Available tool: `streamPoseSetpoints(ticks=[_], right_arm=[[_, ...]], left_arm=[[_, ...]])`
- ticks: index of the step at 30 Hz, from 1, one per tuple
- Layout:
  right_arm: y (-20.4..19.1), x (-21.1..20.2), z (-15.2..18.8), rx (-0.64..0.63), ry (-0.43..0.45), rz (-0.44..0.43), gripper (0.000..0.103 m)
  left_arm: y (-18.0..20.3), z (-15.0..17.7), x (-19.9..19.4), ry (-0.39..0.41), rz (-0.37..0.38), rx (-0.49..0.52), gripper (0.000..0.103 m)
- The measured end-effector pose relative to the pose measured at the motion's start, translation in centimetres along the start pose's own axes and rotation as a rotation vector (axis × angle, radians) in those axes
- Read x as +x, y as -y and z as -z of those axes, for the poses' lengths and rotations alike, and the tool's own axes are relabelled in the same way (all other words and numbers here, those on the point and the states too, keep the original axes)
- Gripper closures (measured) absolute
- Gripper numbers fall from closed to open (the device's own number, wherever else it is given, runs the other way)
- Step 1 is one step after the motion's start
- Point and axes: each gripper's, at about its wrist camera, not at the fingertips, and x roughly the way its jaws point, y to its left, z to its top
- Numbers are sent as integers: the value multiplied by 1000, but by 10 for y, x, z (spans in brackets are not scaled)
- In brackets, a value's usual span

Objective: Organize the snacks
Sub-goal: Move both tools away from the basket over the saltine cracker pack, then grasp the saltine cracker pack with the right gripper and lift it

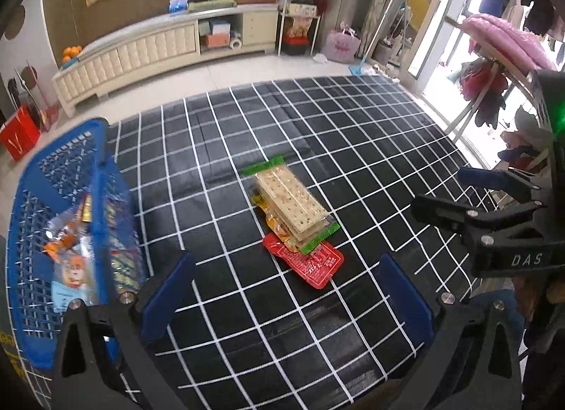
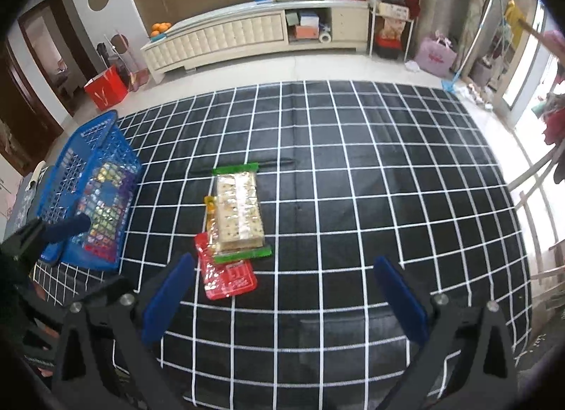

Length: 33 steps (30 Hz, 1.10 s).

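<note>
A clear cracker pack with green ends [image 1: 293, 203] [image 2: 239, 212] lies on the black grid cloth, stacked over a yellow-orange snack packet [image 1: 273, 223] [image 2: 210, 214] and a red packet [image 1: 310, 260] [image 2: 227, 277]. A blue mesh basket [image 1: 26, 226] [image 2: 67, 177] at the left holds several snack packs [image 1: 70, 261]. My left gripper [image 1: 287, 286] is open, just short of the pile, with nothing between its fingers. My right gripper [image 2: 284, 291] is open too, near the red packet, and shows from the side in the left wrist view [image 1: 469, 194].
The grid cloth [image 2: 353, 170] covers a low surface with bare room to the right of the pile. Beyond it lie a tiled floor, a cream TV cabinet [image 2: 247, 32], a red bag [image 2: 106, 90] and a metal shelf rack [image 2: 392, 4]. Clothes hang at the right [image 1: 501, 42].
</note>
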Motion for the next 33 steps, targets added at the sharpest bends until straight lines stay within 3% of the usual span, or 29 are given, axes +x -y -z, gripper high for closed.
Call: streamPoseSetpoints(ticks=[7, 13, 19, 26, 28, 31, 33], right_arm=[[-3, 43, -16, -39, -57, -24, 0], [-16, 94, -31, -61, -163, -85, 0], [-22, 126, -30, -87, -209, -85, 4], [-33, 144, -30, -142, -248, -75, 13], [-36, 143, -31, -165, -232, -61, 19], [-40, 138, -31, -180, -222, -77, 39], [-41, 135, -30, -171, -215, -80, 42]], left_arm=[[-8, -4, 40, -57, -13, -18, 0], [-18, -2, 70, -123, -29, -33, 0], [-27, -3, 86, -138, -84, -25, 0], [-39, -6, 96, -152, -86, -35, 0], [-39, -5, 97, -156, -83, -33, 0], [-41, -3, 100, -163, -90, -41, 0], [-43, -2, 99, -167, -89, -51, 0]])
